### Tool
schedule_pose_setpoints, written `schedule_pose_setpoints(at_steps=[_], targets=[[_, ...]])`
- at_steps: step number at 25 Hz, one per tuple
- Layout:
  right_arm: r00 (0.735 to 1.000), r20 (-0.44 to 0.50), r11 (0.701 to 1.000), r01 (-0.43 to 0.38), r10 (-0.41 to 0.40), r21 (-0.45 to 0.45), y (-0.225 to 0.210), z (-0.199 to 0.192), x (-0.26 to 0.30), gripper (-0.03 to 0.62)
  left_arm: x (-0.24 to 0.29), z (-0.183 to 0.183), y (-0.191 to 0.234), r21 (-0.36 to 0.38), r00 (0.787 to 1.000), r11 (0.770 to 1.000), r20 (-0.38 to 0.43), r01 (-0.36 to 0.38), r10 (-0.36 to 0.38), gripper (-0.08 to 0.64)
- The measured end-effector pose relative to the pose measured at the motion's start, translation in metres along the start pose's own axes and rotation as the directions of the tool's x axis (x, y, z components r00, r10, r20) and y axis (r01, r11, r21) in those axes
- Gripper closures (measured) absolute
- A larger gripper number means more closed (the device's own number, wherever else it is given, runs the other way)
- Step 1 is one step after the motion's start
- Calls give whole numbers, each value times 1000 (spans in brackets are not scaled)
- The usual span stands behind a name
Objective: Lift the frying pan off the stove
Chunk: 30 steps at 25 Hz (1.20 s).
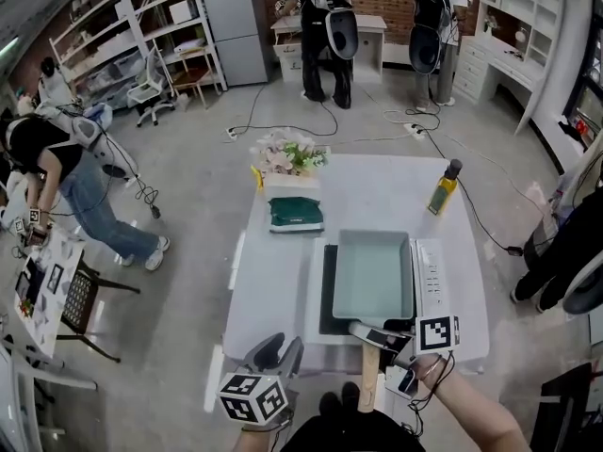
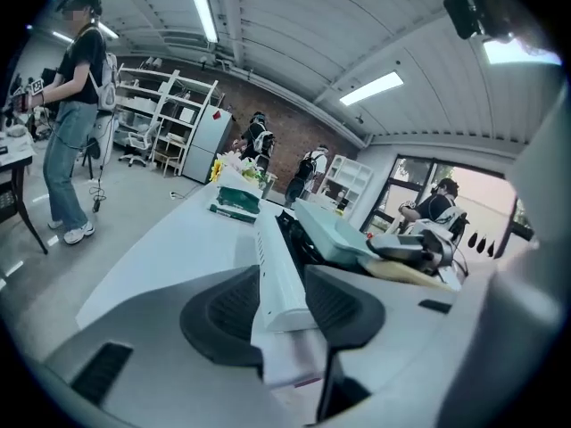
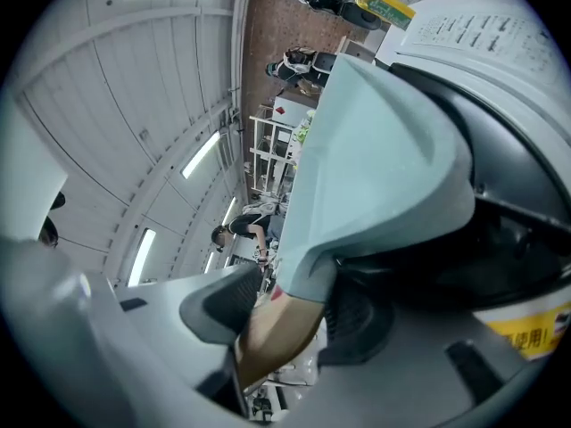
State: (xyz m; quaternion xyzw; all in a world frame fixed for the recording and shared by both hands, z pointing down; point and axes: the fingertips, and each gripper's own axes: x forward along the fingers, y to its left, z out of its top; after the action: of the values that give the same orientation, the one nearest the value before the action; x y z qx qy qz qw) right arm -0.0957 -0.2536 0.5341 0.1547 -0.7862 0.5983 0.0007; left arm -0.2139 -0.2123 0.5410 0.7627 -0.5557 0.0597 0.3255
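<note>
The pan (image 1: 372,271) sits on the stove (image 1: 325,295) near my edge of the table (image 1: 377,196). It is a pale blue-green rectangle, and all I see inside it is its bare floor. Its wooden handle (image 1: 368,377) points back toward me over the table edge.

Farther up the table a green packet (image 1: 296,213) lies in front of a bunch of flowers (image 1: 287,153). An oil bottle (image 1: 443,188) stands upright near the far right corner, well apart from the pan. None of these crowd the handle. People stand around the room beyond the table.

My right gripper (image 3: 294,288) has its jaws clenched on the handle just where it meets the pan body, with a pad on either side of the wood. My left gripper (image 2: 281,283) is about half open. The near end of the stove's white side fills the gap between its pads, so it looks to be grasping the stove.
</note>
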Motion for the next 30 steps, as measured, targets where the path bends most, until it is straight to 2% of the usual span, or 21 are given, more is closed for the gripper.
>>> schedule_pose_setpoints(at_steps=[5, 9, 11, 15, 20, 27, 30], targets=[[1000, -6, 999, -12, 12, -35, -4, 3, 0, 388, 7, 4, -26, -58, 992, 991, -14, 121, -122, 428], [1000, 0, 1000, -24, 24, 8, -2, 1, 1, 391, 12, 1, -51, -114, 971, 967, -40, 228, -234, 417], [1000, -5, 1000, -24, 24, 1, -1, 1, 1, 391, 14, 0, -65, -174, 953, 942, -42, 288, -300, 406], [1000, -8, 1000, -18, 18, 25, -3, -1, 0, 393, 17, -2, -88, -296, 905, 870, -39, 394, -423, 370], [1000, -8, 999, -18, 18, 33, -1, -2, -1, 393, 19, -10, -116, -379, 840, 794, -73, 476, -538, 344], [1000, -9, 999, -17, 17, 34, -1, -2, -1, 393, 27, -19, -144, -459, 769, 718, -109, 523, -630, 337], [1000, -5, 999, -18, 18, 34, 0, -2, -1, 393, 30, -23, -150, -475, 749, 706, -136, 525, -649, 337]])
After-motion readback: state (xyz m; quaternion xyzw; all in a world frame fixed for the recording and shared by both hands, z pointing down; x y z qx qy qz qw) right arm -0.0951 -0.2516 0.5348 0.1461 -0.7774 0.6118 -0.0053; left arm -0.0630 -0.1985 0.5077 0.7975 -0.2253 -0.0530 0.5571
